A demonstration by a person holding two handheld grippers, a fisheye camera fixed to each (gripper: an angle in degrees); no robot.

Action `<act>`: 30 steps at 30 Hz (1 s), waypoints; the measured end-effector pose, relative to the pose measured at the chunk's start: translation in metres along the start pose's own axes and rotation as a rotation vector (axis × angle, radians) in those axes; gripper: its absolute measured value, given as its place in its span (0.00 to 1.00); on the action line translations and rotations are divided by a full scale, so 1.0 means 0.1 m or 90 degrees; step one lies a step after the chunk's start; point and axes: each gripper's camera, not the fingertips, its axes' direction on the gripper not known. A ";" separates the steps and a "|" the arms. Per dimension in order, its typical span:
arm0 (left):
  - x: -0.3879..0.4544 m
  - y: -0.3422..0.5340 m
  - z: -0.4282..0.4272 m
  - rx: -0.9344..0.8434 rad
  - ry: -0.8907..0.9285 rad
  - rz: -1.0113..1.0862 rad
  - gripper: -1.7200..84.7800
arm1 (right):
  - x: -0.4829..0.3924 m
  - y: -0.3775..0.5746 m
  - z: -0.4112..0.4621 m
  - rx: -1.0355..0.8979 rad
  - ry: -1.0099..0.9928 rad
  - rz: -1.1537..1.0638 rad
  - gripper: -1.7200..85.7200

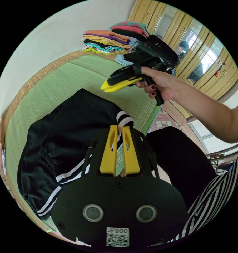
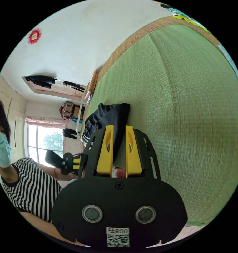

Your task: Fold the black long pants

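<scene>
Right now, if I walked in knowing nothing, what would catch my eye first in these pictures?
Probably the black long pants with white side stripes, lying rumpled on the green mat. Next, the yellow-tipped right tool held in a person's hand above the mat, its jaws close together. Behind it, a bright stack of folded clothes sits by the wall at the mat's far edge.
</scene>
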 end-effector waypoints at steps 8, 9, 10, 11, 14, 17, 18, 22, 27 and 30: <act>0.06 0.15 0.16 0.028 -0.003 0.021 0.05 | 0.24 -0.41 0.24 -0.043 -0.041 0.040 0.11; 0.06 0.16 0.18 0.030 -0.004 0.022 0.05 | 0.25 -0.42 0.23 -0.041 -0.045 0.042 0.11; 0.05 0.19 0.22 0.032 -0.006 0.024 0.05 | 0.27 -0.44 0.22 -0.040 -0.052 0.048 0.11; 0.04 0.22 0.26 0.034 -0.005 0.024 0.05 | 0.31 -0.45 0.20 -0.041 -0.063 0.057 0.10; -0.04 0.31 0.37 0.037 0.003 0.020 0.05 | 0.33 -0.48 0.10 -0.034 -0.065 0.064 0.10; -0.12 0.42 0.48 0.045 0.011 0.014 0.05 | 0.31 -0.48 -0.01 -0.020 -0.058 0.073 0.10; -0.13 0.44 0.50 0.045 0.011 0.014 0.05 | 0.30 -0.49 -0.02 -0.019 -0.058 0.074 0.10; -0.23 0.59 0.69 0.046 0.006 0.023 0.05 | 0.16 -0.60 -0.03 -0.035 -0.039 0.069 0.10; -0.39 0.76 0.90 0.051 0.008 0.034 0.05 | 0.03 -0.72 -0.13 -0.044 -0.050 0.074 0.07; -0.52 0.88 1.02 0.063 0.027 0.034 0.05 | -0.08 -0.71 -0.35 -0.019 -0.061 0.084 0.06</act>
